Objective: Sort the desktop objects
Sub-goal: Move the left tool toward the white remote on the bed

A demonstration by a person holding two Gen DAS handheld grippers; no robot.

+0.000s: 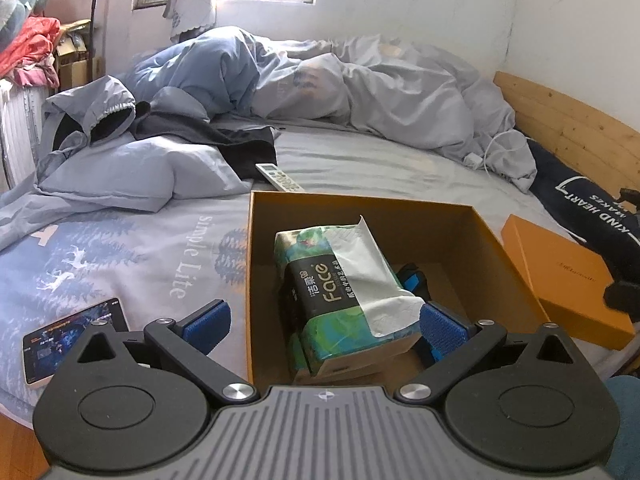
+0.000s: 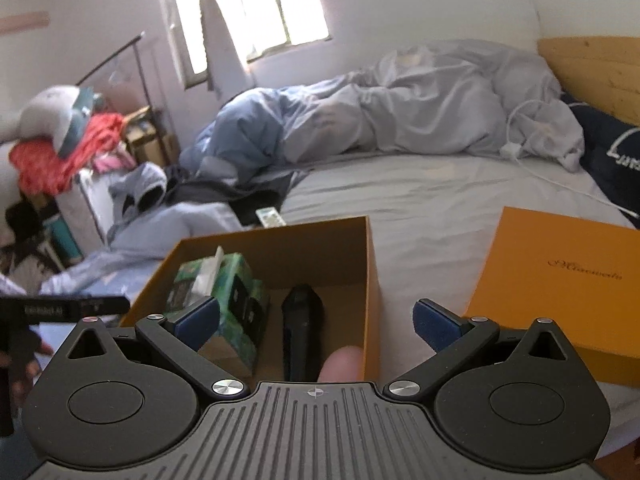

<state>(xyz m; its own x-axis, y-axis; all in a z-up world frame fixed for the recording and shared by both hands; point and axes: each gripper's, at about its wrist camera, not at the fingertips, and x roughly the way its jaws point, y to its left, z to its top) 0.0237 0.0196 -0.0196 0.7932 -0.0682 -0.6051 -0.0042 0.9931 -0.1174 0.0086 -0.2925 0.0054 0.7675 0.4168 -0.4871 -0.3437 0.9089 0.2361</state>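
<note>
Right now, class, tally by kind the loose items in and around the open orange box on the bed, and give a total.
Tissue packs: 1, tissue pack, in the orange box
Black handheld devices: 1, black device, in the box
Box lids: 1, orange lid
Remote controls: 1, white remote
Phones: 1, phone
Total: 5
</note>
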